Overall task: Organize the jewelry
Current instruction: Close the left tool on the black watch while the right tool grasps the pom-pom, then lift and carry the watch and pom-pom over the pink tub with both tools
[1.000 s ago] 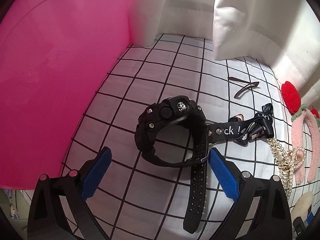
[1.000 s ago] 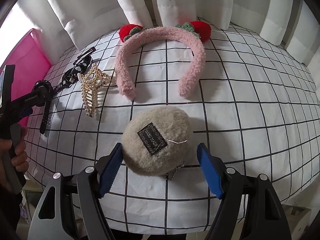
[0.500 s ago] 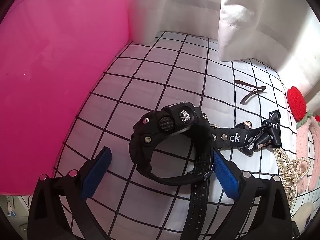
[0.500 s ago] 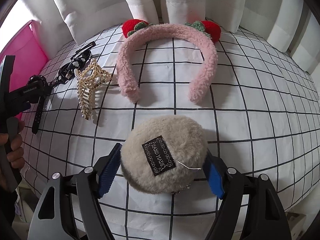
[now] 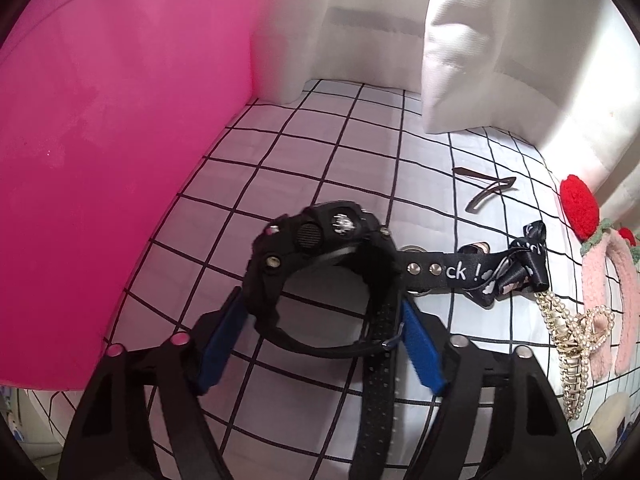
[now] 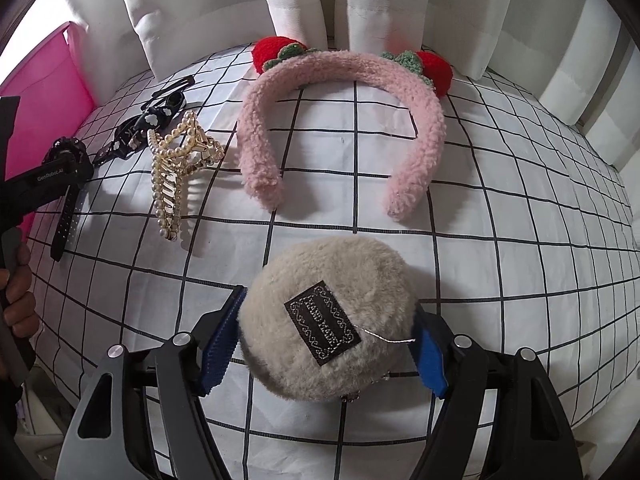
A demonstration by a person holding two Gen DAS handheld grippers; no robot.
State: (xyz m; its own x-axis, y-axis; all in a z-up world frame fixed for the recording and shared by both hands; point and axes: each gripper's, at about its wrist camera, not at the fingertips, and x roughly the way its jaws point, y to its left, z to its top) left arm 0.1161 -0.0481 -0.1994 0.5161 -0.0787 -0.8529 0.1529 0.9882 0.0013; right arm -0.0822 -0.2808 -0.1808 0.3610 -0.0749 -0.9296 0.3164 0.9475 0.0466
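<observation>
Between my left gripper's [image 5: 320, 344] pads sits the watch [image 5: 324, 272], clamped at its band on the cloth [image 5: 320, 152]; my right gripper [image 6: 324, 344] squeezes the pouch [image 6: 328, 320].

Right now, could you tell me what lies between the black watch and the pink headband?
In the right wrist view, the black ribbon and pearl claw clip lie between the black watch and pink headband.

Home bedroom, white grid-print bedsheet [image 6: 500, 184], white curtains [image 6: 420, 4] behind, pink storage bin [image 5: 100, 160] alongside
</observation>
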